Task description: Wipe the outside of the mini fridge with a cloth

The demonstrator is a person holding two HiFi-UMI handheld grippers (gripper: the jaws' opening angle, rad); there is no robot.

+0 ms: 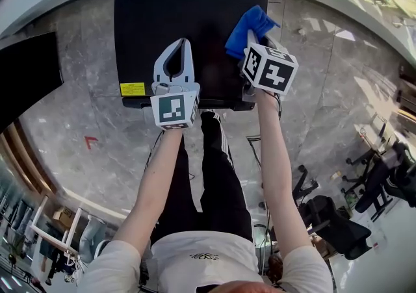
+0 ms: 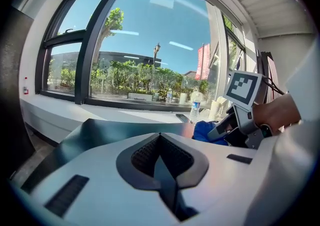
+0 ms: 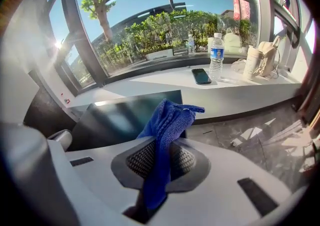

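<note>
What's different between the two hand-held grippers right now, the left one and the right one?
The right gripper has its jaws shut on a blue cloth; the left gripper has its jaws shut on nothing. In the head view, the right gripper is over the right part of the black mini fridge, while the left gripper is farther left, near its middle. Both are white, carry a marker cube and point toward the window.

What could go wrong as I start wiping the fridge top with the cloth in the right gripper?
1. The cloth sits bunched in the right gripper; its hard jaws might scrape the mini fridge instead of wiping.
2. The left gripper, shut and empty, hangs over the same top; a leftward stroke could hit it.
</note>
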